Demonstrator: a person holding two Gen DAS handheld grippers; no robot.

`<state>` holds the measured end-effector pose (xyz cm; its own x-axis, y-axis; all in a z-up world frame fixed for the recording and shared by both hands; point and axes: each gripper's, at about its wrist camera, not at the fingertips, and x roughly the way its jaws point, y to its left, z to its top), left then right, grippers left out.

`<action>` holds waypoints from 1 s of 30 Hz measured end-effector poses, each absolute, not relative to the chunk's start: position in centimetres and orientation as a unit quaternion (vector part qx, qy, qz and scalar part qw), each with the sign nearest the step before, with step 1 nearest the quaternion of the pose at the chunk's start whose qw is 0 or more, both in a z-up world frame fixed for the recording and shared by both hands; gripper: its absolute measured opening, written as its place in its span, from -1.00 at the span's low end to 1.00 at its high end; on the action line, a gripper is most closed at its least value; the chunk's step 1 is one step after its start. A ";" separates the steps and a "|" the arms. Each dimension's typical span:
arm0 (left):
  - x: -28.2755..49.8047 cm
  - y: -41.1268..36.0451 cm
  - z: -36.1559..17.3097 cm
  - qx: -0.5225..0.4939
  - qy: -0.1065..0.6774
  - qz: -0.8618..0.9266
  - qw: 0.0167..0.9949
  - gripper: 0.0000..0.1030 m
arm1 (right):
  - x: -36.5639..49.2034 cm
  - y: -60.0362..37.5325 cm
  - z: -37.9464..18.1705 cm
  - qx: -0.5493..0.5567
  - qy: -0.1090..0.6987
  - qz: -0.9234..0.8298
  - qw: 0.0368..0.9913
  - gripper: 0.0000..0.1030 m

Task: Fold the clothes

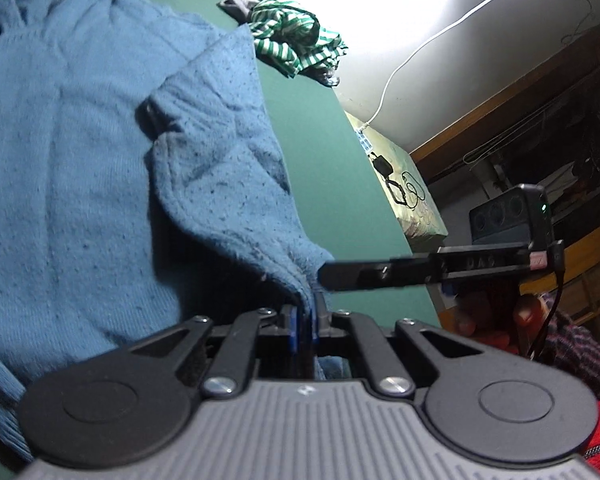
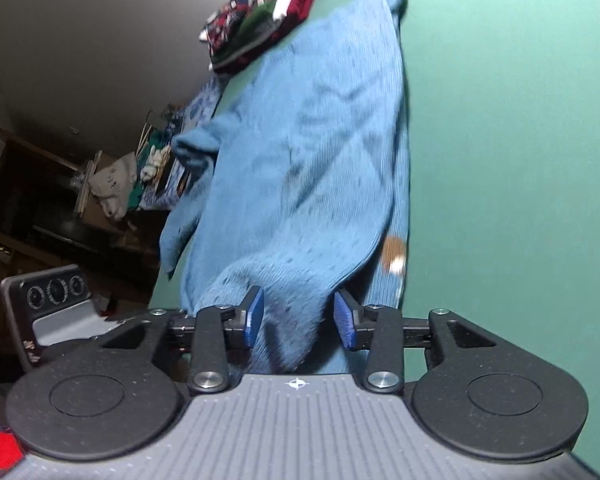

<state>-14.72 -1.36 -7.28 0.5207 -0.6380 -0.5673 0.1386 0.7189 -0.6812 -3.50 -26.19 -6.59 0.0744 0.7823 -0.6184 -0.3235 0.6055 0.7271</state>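
Observation:
A blue knitted sweater lies on the green table; it also shows in the right wrist view. My left gripper is shut on a pinched fold of the sweater's edge. My right gripper is open, its blue pads on either side of a bunched part of the sweater, which sits between them. The right gripper's finger shows in the left wrist view, pointing at the same fold. A sleeve hangs off the table's left edge.
A green-and-white striped garment lies at the table's far edge. A pile of folded clothes sits at the far left corner in the right wrist view. A white cable, a charger and shelves stand beyond the table.

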 end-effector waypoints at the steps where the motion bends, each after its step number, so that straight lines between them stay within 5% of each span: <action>1: -14.7 -1.4 -7.4 -0.295 0.430 -0.236 0.820 -0.93 | -3.7 -25.9 -7.0 0.204 0.562 0.396 0.697 -0.17; 5: -14.6 -0.9 -7.2 -0.308 0.428 -0.234 0.817 -0.93 | -4.3 -25.5 -7.2 0.204 0.569 0.414 0.681 -0.66; 10: -14.8 -0.4 -5.9 -0.319 0.409 -0.242 0.820 -0.87 | -3.8 -27.4 -4.7 0.237 0.545 0.435 0.676 -0.79; 15: -14.0 -1.6 -7.5 -0.309 0.442 -0.243 0.806 -0.90 | -3.4 -28.0 -4.8 0.212 0.569 0.430 0.668 -0.68; 18: -13.9 -2.0 -7.6 -0.305 0.446 -0.244 0.805 -0.93 | -2.6 -28.2 -4.2 0.141 0.571 0.410 0.697 -0.32; 30: -13.6 -0.6 -3.8 -0.325 0.397 -0.202 0.835 -0.93 | 15.4 -24.4 -2.6 0.135 0.413 0.354 0.828 -0.05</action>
<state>-13.56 -0.62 -3.76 0.6042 -0.5939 -0.5313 0.0789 0.7081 -0.7017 15.43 -24.40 -2.64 0.4077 0.6976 -0.5892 -0.4742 0.7132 0.5162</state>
